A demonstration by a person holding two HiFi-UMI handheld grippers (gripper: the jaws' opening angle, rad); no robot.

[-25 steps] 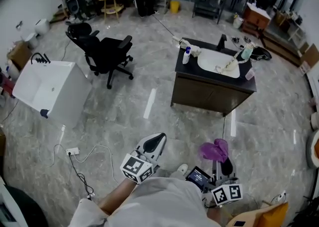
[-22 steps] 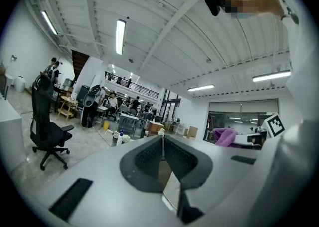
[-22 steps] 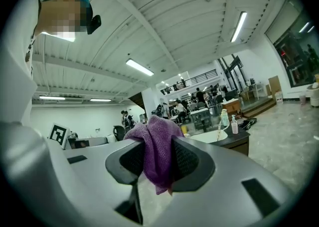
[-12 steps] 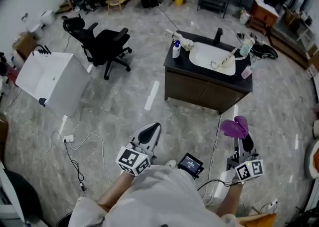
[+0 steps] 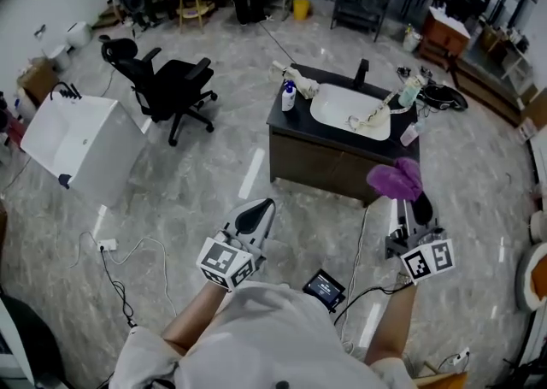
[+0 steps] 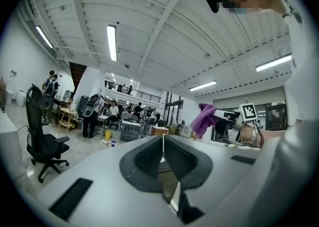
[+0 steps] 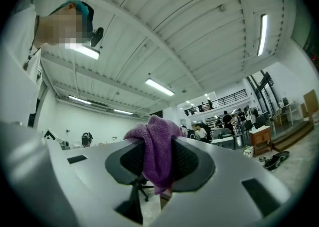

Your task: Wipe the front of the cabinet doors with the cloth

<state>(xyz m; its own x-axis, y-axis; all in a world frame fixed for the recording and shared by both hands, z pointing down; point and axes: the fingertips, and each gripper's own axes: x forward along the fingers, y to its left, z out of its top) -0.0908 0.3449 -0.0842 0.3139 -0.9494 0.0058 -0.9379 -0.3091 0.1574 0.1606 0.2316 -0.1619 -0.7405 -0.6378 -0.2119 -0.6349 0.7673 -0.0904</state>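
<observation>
I hold my right hand-held gripper (image 5: 410, 204) at the right middle of the head view. Its jaws are pinched on the purple cloth (image 5: 394, 179). The cloth is bunched up. A fat lump of it sticks out past the tips, and a bit hangs down between the jaws. In the right gripper view the cloth fills the gap in the middle of the frame, with the ceiling lights above it.

The cabinet (image 5: 318, 167) is dark and stands in the upper middle of the head view, on the grey floor (image 5: 214, 178). Its doors face me. A white sink (image 5: 349, 110) sits in its black tabletop (image 5: 291, 119), and a small bottle (image 5: 288, 97) stands on the left end. In the picture the cloth sits just over the right front corner of the cabinet. I cannot tell if it touches the doors.

My left hand-held gripper (image 5: 259, 210) is at the lower middle. Its jaws are pressed together with nothing in them. It is well apart from the cloth.

A black chair (image 5: 167, 88) and a white box (image 5: 79, 146) are at the left.
</observation>
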